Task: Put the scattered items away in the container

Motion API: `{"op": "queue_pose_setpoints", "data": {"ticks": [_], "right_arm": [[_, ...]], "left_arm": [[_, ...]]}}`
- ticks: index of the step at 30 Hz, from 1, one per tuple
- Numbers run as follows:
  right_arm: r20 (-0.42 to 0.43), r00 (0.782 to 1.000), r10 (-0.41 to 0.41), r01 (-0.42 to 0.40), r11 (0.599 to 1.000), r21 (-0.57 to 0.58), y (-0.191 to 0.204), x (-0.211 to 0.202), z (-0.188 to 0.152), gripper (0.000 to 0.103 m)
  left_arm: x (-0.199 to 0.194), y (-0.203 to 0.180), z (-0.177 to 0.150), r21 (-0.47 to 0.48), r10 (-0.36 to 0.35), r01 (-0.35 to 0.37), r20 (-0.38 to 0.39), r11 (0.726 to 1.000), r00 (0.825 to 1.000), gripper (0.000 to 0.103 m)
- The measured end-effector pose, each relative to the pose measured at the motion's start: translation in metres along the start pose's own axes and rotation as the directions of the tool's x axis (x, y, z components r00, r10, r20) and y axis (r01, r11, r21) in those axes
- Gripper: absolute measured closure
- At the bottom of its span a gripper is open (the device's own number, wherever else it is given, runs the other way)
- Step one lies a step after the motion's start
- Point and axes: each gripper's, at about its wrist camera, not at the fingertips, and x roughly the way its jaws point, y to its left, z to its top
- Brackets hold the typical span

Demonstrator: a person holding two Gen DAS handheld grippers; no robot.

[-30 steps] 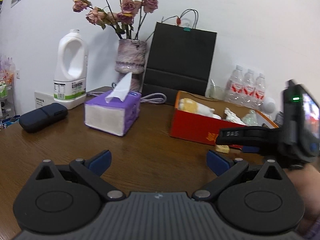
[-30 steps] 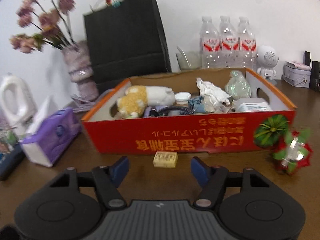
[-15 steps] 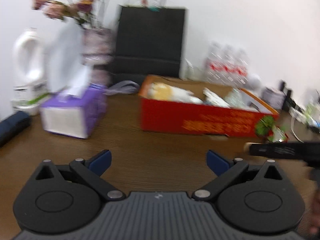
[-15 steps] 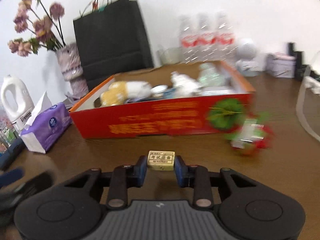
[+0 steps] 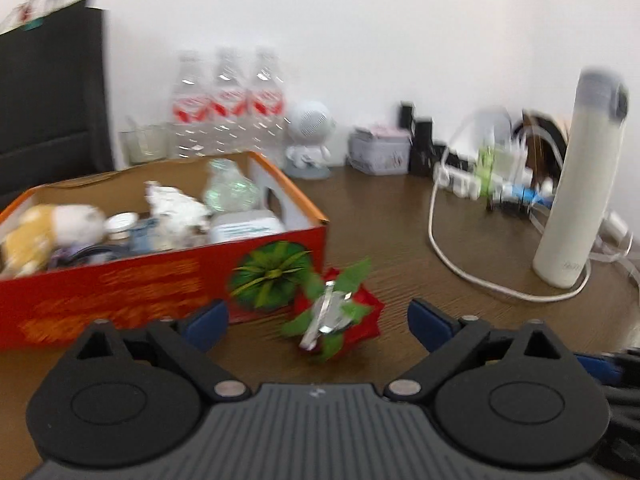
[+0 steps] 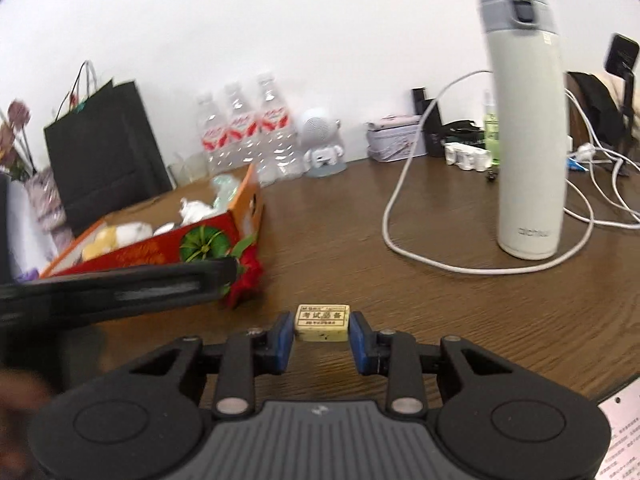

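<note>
Mostly done: the box [image 5: 160, 280] is nearly full, the right claw [image 6: 322, 330] grips an eraser [image 6: 322, 322], and the left claw [image 5: 318, 320] gapes before a red ornament [image 5: 336, 316] on the worktop [image 5: 400, 232].

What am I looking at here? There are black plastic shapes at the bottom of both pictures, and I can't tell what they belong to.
Those black shapes are two hand-held grippers, one in each of a person's hands; no robot arm is involved. Each carries a wide-angle camera looking forward along its two blue-tipped fingers, so each picture is one gripper's own view.

In the left view, the left gripper is open, pointing at a red and green decoration lying on the brown table beside a red cardboard box already full of odds and ends.

In the right view, the right gripper is shut on a small yellowish eraser. A tall white flask and a white cable stand and lie further back.

The job is tidying loose things into the box.
</note>
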Motion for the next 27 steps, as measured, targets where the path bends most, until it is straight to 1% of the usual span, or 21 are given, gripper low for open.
{"op": "queue_pose_setpoints", "data": {"ticks": [1, 3, 4, 5, 7, 10, 13, 15, 16, 18, 19, 20, 21, 22, 23, 24, 26, 27], "right_arm": [[0.0, 1.0, 0.007, -0.007, 1.0, 0.007, -0.002, 0.0, -0.001, 0.074], [-0.004, 1.0, 0.02, -0.019, 1.0, 0.011, -0.004, 0.001, -0.005, 0.074], [-0.008, 1.0, 0.028, -0.027, 1.0, 0.011, -0.004, 0.003, -0.007, 0.074], [-0.012, 0.999, 0.037, -0.037, 0.999, 0.014, -0.003, 0.004, -0.007, 0.074], [-0.01, 0.998, 0.062, -0.062, 0.998, 0.024, -0.004, 0.005, -0.007, 0.077], [-0.008, 0.997, 0.075, -0.074, 0.997, 0.023, -0.002, 0.005, -0.006, 0.079], [0.004, 0.997, 0.071, -0.071, 0.997, -0.008, 0.002, 0.001, -0.008, 0.086], [0.007, 0.998, 0.067, -0.067, 0.996, -0.058, 0.01, -0.004, -0.01, 0.089], [0.002, 0.997, 0.075, -0.075, 0.994, -0.084, 0.015, -0.007, -0.011, 0.091], [-0.031, 0.992, 0.125, -0.128, 0.983, -0.131, 0.028, -0.013, -0.014, 0.094], [-0.061, 0.984, 0.17, -0.177, 0.973, -0.146, 0.035, -0.016, -0.016, 0.095], [-0.094, 0.968, 0.233, -0.246, 0.955, -0.166, 0.044, -0.02, -0.019, 0.094], [-0.113, 0.948, 0.298, -0.315, 0.929, -0.193, 0.054, -0.026, -0.022, 0.094], [-0.105, 0.938, 0.33, -0.345, 0.912, -0.22, 0.062, -0.033, -0.024, 0.093], [-0.084, 0.944, 0.319, -0.33, 0.912, -0.243, 0.069, -0.039, -0.026, 0.088], [-0.059, 0.959, 0.277, -0.283, 0.924, -0.257, 0.073, -0.042, -0.027, 0.083], [-0.015, 0.989, 0.15, -0.149, 0.96, -0.236, 0.069, -0.037, -0.024, 0.058], [-0.028, 0.995, 0.099, -0.103, 0.973, -0.207, 0.064, -0.029, -0.021, 0.057]], "left_arm": [[0.009, -0.002, 0.002, 0.003, -0.01, 0.011, -0.019, 1.0, 1.0, 0.01], [0.02, -0.001, 0.005, -0.02, -0.034, 0.034, -0.041, 0.999, 0.999, 0.017], [0.023, -0.001, 0.006, -0.035, -0.042, 0.04, -0.042, 0.999, 0.998, 0.036], [0.025, 0.0, 0.005, -0.048, -0.051, 0.048, -0.048, 0.998, 0.998, 0.059], [0.027, 0.003, 0.004, -0.063, -0.058, 0.053, -0.079, 0.997, 0.995, 0.063], [0.009, 0.006, -0.002, -0.046, -0.031, 0.028, -0.086, 0.999, 0.996, 0.064], [-0.026, 0.013, -0.013, -0.058, 0.013, -0.017, -0.066, 0.998, 0.998, 0.064], [-0.055, 0.021, -0.023, -0.073, 0.061, -0.065, -0.05, 0.995, 0.997, 0.064], [-0.069, 0.026, -0.027, -0.085, 0.074, -0.078, -0.043, 0.993, 0.996, 0.064], [-0.1, 0.039, -0.036, -0.137, 0.089, -0.093, -0.032, 0.986, 0.995, 0.064], [-0.113, 0.046, -0.04, -0.161, 0.099, -0.102, -0.026, 0.982, 0.995, 0.064], [-0.128, 0.053, -0.046, -0.183, 0.116, -0.117, -0.018, 0.976, 0.993, 0.064], [-0.143, 0.06, -0.051, -0.2, 0.134, -0.133, -0.011, 0.971, 0.991, 0.064], [-0.154, 0.068, -0.055, -0.215, 0.154, -0.152, -0.01, 0.965, 0.988, 0.064], [-0.164, 0.074, -0.058, -0.231, 0.175, -0.174, -0.014, 0.957, 0.984, 0.064], [-0.174, 0.082, -0.063, -0.245, 0.196, -0.194, -0.018, 0.95, 0.98, 0.064], [-0.19, 0.092, -0.068, -0.265, 0.221, -0.217, -0.015, 0.939, 0.975, 0.063], [-0.196, 0.097, -0.072, -0.278, 0.229, -0.224, -0.014, 0.934, 0.973, 0.063]]}}
